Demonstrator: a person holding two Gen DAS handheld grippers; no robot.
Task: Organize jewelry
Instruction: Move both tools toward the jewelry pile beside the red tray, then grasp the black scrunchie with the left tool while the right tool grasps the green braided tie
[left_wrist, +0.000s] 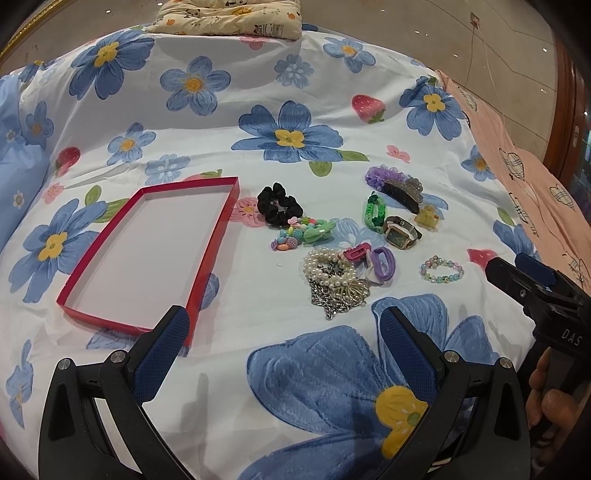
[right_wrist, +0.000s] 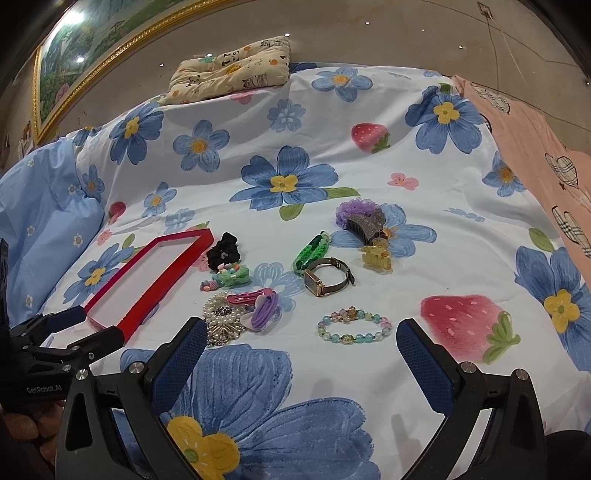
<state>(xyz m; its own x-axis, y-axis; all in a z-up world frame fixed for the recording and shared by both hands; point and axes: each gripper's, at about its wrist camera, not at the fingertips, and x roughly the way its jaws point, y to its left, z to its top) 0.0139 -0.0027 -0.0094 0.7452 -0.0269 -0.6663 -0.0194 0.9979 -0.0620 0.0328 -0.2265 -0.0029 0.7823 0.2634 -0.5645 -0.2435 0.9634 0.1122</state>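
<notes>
A: What sits nearest the right claw (right_wrist: 301, 343)?

B: Its jaws are spread wide and hold nothing. The pastel bead bracelet (right_wrist: 354, 325) lies on the bed sheet (right_wrist: 369, 155) just ahead, between the fingertips' lines but not touching them.

A: And the left claw (left_wrist: 284, 328)?

B: Also wide and empty. The red tray (left_wrist: 192, 291) lies just ahead, its near corner beside the left finger; the pearl-and-chain pile (left_wrist: 334, 280) is ahead to the right.

A: Farther on?

B: The watch (right_wrist: 325, 278), green braided band (right_wrist: 309, 249) and yellow clip (right_wrist: 376, 258) come next, then the black scrunchie (right_wrist: 222, 251) and purple scrunchie (right_wrist: 356, 210). A panda-print pillow (right_wrist: 231, 68) rests at the far edge.
</notes>
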